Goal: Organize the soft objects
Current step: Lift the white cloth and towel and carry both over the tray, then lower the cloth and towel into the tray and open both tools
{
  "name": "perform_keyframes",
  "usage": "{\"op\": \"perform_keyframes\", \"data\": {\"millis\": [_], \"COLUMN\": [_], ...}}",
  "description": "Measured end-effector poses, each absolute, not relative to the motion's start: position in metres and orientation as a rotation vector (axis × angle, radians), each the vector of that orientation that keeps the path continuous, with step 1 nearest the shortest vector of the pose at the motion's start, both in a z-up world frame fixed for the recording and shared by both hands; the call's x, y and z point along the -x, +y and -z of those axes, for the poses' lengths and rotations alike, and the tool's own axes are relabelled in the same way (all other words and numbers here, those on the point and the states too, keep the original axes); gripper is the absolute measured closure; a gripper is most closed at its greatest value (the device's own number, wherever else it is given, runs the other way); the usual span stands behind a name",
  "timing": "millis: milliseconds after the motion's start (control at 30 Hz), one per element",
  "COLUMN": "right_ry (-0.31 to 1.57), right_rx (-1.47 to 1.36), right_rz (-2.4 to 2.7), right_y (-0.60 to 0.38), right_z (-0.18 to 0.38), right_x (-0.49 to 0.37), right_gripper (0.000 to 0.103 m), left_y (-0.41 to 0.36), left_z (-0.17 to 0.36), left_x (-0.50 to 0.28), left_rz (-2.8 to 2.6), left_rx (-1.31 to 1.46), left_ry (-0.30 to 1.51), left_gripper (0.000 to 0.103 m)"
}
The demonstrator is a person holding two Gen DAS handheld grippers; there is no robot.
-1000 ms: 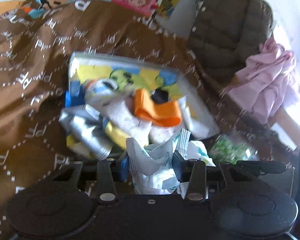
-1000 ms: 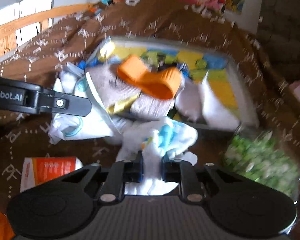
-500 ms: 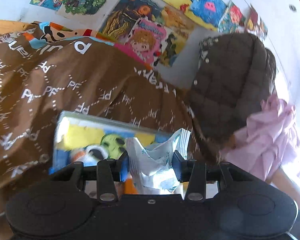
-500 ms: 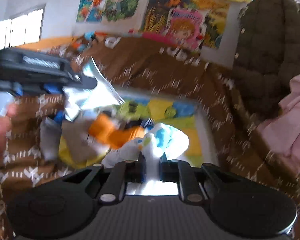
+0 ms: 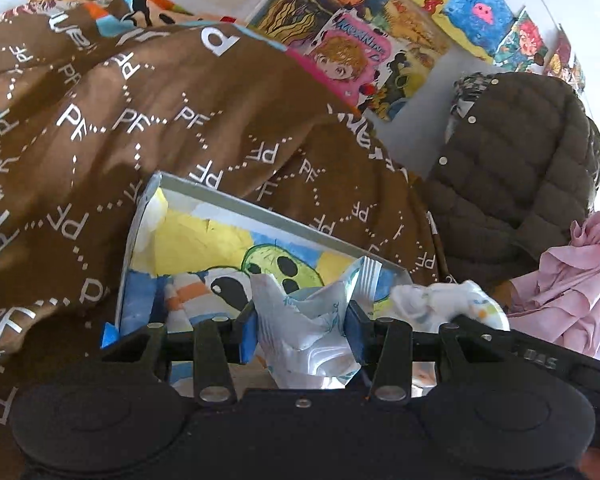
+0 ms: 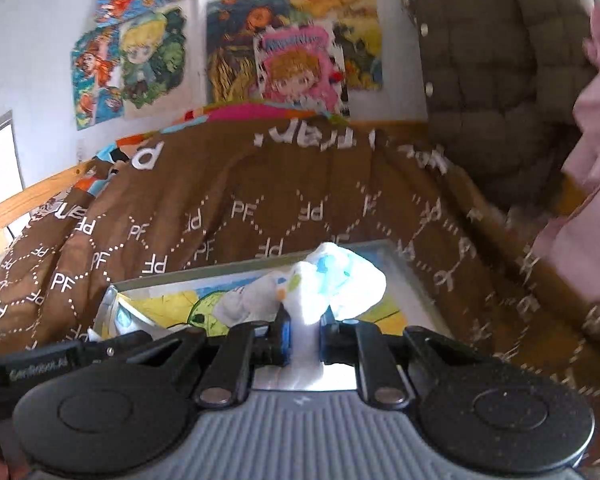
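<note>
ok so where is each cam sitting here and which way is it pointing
Left wrist: sits on the left gripper, facing forward over the painted box and brown bedspread toward the poster wall; its own fingers pinch a crinkly white packet, and the right gripper's arm enters at lower right.
Right wrist: sits on the right gripper, facing the same wall; its fingers clamp a white printed cloth, and the left gripper's arm enters at lower left.
Shared: the box, bedspread, cloth, quilted jacket and pink garment.
</note>
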State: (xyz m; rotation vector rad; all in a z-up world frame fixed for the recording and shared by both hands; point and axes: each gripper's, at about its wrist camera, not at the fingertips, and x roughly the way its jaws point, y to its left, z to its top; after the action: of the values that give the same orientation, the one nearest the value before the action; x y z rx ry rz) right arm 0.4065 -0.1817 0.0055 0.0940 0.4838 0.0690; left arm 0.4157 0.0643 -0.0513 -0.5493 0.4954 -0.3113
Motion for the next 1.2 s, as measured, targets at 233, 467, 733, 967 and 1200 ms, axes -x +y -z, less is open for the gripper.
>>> {"op": "perform_keyframes", "data": {"millis": [233,467,733,967,1200], "right_ry": [0.586,0.606,0.569,0.491,0.395], "right_rx": [-0.185,-0.219,-0.228,-0.269,-0.299], "right_rz": [-0.021,-0.021,-0.023,-0.028,-0.032], "right_y": [-0.184,-0.193,-0.209,-0.228,-0.238], "right_z": [0.018,0.022,0.008,-0.008,-0.035], "right_x": [-0.421,-0.413,-0.391,-0.353,-0.312], "right_gripper": [0.074,0.044,0.025,0.011,0.002], "left_y": [0.061,0.053,0.051,0.049,0.044], "left_z": [0.054,0.050,0.038,0.012,-0.017], "left_x": [-0.418,-0.417,-0.409,-0.386,-0.347], "left_rz": [0.305,0.287,0.214,0.168,0.135], "left_rx": [0.521,0.491,0.437,0.399,0.347], "left_ry": [0.513,0.557,0.563,0.521,0.465], "left_gripper": [0.056,0.047,0.037,0.022,0.012]}}
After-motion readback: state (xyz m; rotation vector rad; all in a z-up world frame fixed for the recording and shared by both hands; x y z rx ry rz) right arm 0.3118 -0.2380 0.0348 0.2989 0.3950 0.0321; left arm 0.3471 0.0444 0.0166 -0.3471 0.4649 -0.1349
